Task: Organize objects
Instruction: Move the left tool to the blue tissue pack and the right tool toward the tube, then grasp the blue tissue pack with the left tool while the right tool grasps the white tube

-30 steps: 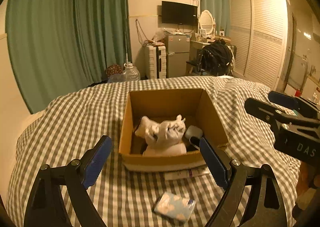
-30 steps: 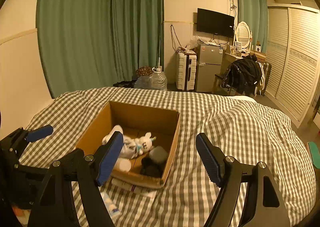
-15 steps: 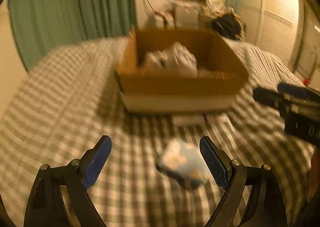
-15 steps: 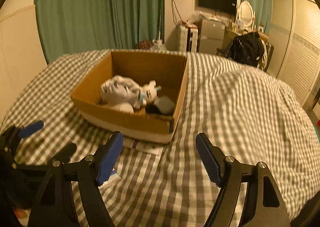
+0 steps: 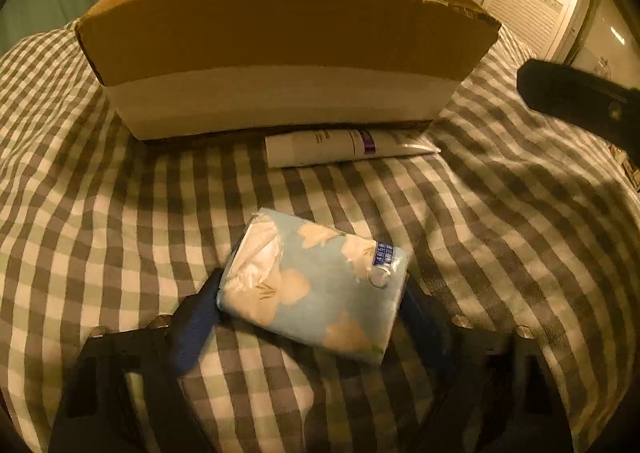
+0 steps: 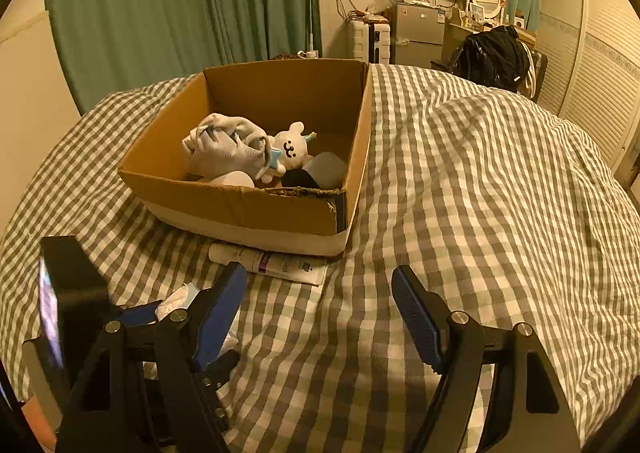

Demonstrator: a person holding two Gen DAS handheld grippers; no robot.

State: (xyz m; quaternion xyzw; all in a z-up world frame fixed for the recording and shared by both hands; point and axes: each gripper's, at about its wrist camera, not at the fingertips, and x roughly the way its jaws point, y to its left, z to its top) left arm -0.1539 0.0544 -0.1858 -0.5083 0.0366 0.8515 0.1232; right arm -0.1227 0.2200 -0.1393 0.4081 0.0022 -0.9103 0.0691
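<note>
The jaws of the left gripper are set against the two short ends of a tissue pack, low in the centre of the left wrist view; contact appears to be made on both sides, but whether the pack is firmly clamped cannot be told, since that part of the frame is blurred. The jaws of the right gripper are spread wide with nothing between them, and they hover over the gingham bedcover in the lower half of the right wrist view.

The tissue pack, pale blue with cream shapes, lies on the bedcover, near the cardboard box but apart from it. A white tube with a purple band lies against the foot of the near box wall, above the pack in the frame. Inside the box, a small white plush toy, a pair of grey gloves and a dark item are seen in the right wrist view.

The step in hand is judged to be the pick-up of the tissue pack. The next move calls for a secure grip to be confirmed, then a lift high enough to clear the near box wall before release. As the pack is soft, it may deform or slip. The tube is left to be collected afterwards.
</note>
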